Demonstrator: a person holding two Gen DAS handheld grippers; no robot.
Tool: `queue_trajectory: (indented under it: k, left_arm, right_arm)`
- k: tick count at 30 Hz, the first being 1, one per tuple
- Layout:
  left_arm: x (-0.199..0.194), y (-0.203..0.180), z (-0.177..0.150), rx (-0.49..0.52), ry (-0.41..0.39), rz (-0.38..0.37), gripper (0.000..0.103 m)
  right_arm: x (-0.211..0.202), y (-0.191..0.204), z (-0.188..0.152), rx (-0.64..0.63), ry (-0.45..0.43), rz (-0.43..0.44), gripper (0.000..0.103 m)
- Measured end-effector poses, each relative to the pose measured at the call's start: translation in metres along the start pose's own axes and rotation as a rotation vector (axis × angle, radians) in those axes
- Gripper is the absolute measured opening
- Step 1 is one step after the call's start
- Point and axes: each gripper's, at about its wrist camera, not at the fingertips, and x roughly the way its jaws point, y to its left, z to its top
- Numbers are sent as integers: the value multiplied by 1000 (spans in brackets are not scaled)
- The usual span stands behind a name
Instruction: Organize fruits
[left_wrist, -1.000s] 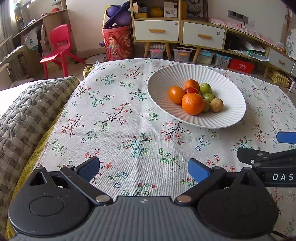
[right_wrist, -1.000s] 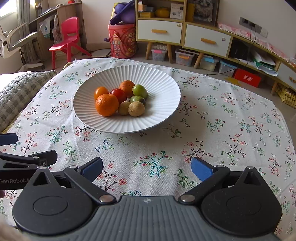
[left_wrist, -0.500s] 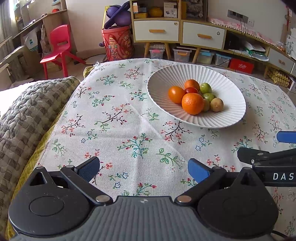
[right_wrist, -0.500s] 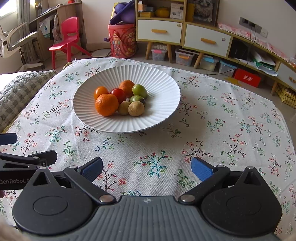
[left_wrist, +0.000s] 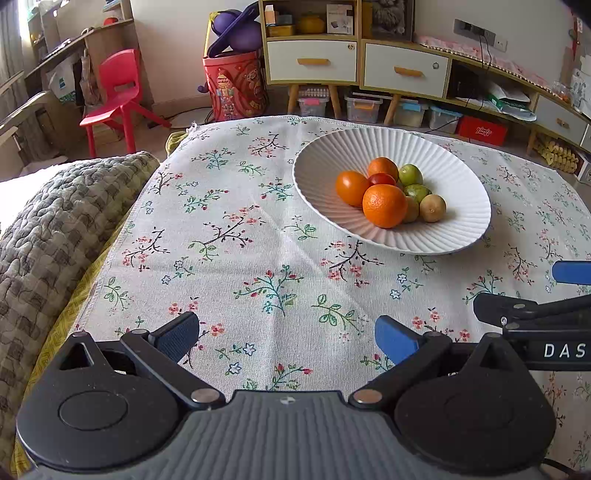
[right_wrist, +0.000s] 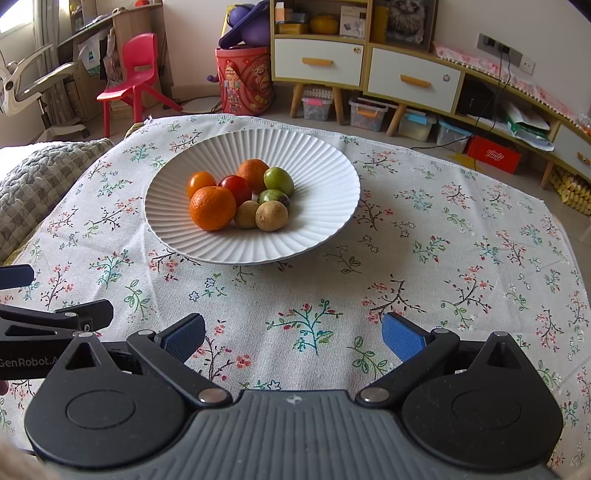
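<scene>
Your left gripper and right gripper are both spread apart, empty; all fruits seem gathered in the plate at frame centre, so probably only withdraw.

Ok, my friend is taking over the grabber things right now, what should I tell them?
Left tool: open, empty, hovering over the flowery tablecloth.
Right tool: open, empty, hovering beside it.
All the fruit is piled in the white ribbed plate: a big orange, smaller orange ones, a red one, green ones and brownish ones.
Done: nothing picked up that I can see.
Left: reach the plate and begin sorting the fruit.
</scene>
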Motion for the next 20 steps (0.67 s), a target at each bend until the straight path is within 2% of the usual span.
queue_trajectory:
  k: [20]
  left_arm:
    - [-2,-4,-2,31,-23,19,92]
  right_arm:
    - [0,0,0,1,0,-1,102]
